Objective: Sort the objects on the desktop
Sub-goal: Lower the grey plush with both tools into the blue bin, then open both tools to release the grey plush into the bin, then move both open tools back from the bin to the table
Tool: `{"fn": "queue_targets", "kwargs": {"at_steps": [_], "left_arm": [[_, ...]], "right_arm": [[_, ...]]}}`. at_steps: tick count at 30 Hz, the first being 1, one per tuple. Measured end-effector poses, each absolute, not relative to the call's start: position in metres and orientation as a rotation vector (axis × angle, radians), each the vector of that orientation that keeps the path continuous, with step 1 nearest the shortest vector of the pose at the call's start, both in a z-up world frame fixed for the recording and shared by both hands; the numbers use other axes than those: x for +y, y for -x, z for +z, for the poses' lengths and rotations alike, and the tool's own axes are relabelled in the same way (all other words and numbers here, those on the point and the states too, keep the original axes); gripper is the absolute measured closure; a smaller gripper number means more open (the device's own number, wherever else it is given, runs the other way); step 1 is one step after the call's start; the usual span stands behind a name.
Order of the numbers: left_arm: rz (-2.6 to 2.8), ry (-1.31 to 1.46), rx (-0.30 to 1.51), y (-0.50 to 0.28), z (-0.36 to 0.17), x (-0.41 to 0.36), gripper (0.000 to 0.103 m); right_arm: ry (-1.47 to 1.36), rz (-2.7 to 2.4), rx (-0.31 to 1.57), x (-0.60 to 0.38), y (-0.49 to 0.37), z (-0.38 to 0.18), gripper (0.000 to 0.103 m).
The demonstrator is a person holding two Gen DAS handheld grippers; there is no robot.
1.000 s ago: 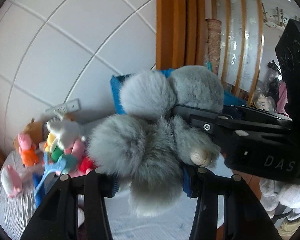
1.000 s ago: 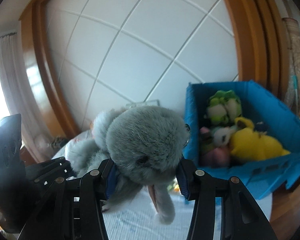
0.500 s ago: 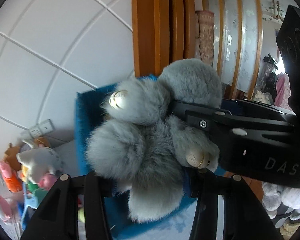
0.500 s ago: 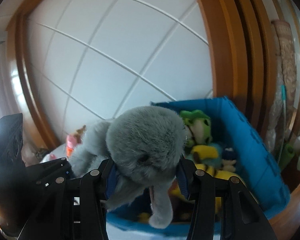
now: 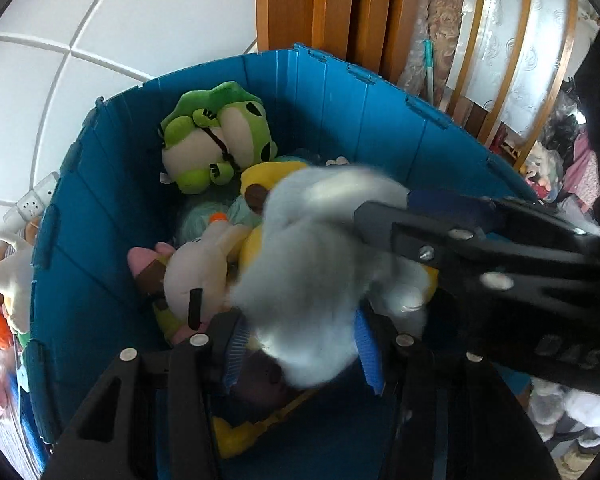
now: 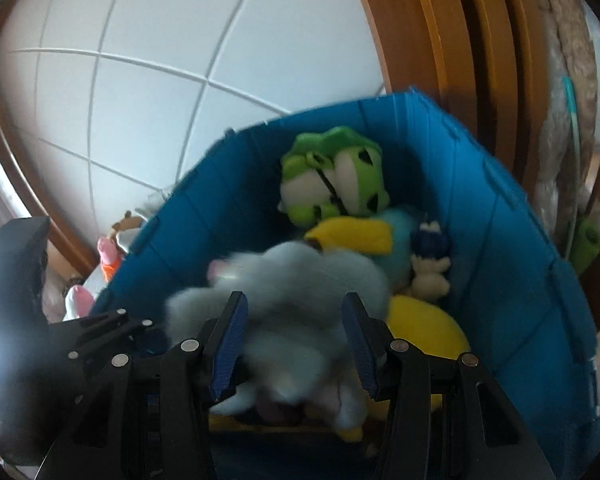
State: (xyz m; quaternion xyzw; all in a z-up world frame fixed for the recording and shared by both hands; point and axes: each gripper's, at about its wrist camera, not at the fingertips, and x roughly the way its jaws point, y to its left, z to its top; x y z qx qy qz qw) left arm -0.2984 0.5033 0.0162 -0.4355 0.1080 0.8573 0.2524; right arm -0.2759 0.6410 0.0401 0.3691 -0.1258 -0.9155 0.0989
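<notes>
A fluffy grey plush rabbit is blurred over the open blue bin. It sits between the blue pads of my left gripper and, in the right wrist view, it sits between the blue pads of my right gripper. Both grippers' jaws stand spread about as wide as the plush, and whether they still grip it is unclear. The right gripper's fingers reach in from the right in the left wrist view. The bin holds a green frog plush, a yellow plush and a pink-and-white plush.
More small plush toys lie on the table left of the bin, below a white tiled wall with a power strip. A wooden door frame stands behind the bin. Clutter and more plush toys are at far right.
Both grippers have carried the grey rabbit from above the table to over the blue bin and tilted downward. The rabbit is now blurred and lower, among the toys in the bin.
</notes>
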Motion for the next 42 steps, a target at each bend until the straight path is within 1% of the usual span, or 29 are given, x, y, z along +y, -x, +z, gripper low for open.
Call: {"fn": "queue_targets", "kwargs": {"at_steps": [2, 3, 4, 5, 6, 7, 8, 9, 10, 11, 12, 13, 15, 19, 29, 42], "left_arm": [[2.341, 1.18, 0.306, 0.296, 0.019, 0.506, 0.056], [2.347, 1.182, 0.307, 0.295, 0.02, 0.508, 0.052], [2.356, 1.181, 0.306, 0.291, 0.021, 0.506, 0.042], [2.373, 1.173, 0.307, 0.288, 0.023, 0.503, 0.039], [2.394, 1.162, 0.308, 0.286, 0.024, 0.501, 0.031], [2.41, 1.152, 0.305, 0.285, 0.026, 0.499, 0.026], [2.423, 1.141, 0.299, 0.283, 0.027, 0.495, 0.024], [2.433, 1.135, 0.293, 0.282, 0.028, 0.492, 0.022], [2.44, 1.13, 0.286, 0.28, 0.03, 0.489, 0.021], [2.448, 1.126, 0.279, 0.279, 0.032, 0.486, 0.02], [2.458, 1.122, 0.274, 0.277, 0.033, 0.483, 0.016], [2.475, 1.119, 0.268, 0.276, 0.034, 0.478, 0.008], [2.498, 1.109, 0.247, 0.273, 0.035, 0.469, 0.0], [2.528, 1.093, 0.214, 0.264, 0.04, 0.449, 0.0], [2.582, 1.085, 0.204, 0.238, 0.043, 0.412, 0.0], [2.599, 1.063, 0.158, 0.217, 0.043, 0.385, 0.0]], "right_arm": [[-1.107, -2.712, -0.369, 0.643, 0.277, 0.037, 0.054], [-1.114, -2.714, -0.367, 0.644, 0.278, 0.036, 0.053], [-1.118, -2.715, -0.37, 0.646, 0.279, 0.034, 0.049], [-1.116, -2.717, -0.376, 0.648, 0.28, 0.033, 0.046], [-1.112, -2.72, -0.38, 0.648, 0.28, 0.033, 0.044], [-1.106, -2.727, -0.38, 0.649, 0.279, 0.033, 0.035], [-1.099, -2.735, -0.379, 0.649, 0.277, 0.034, 0.02], [-1.093, -2.743, -0.377, 0.649, 0.276, 0.034, 0.012], [-1.082, -2.752, -0.376, 0.648, 0.274, 0.036, 0.002], [-1.071, -2.76, -0.378, 0.647, 0.272, 0.038, 0.001], [-1.06, -2.768, -0.378, 0.646, 0.269, 0.04, 0.001], [-1.053, -2.781, -0.376, 0.645, 0.266, 0.041, 0.001], [-1.045, -2.806, -0.368, 0.643, 0.261, 0.043, 0.001], [-1.038, -2.839, -0.346, 0.636, 0.251, 0.045, 0.001], [-1.061, -2.896, -0.226, 0.602, 0.23, 0.048, 0.001], [-1.046, -2.924, -0.21, 0.59, 0.209, 0.053, 0.001]]}}
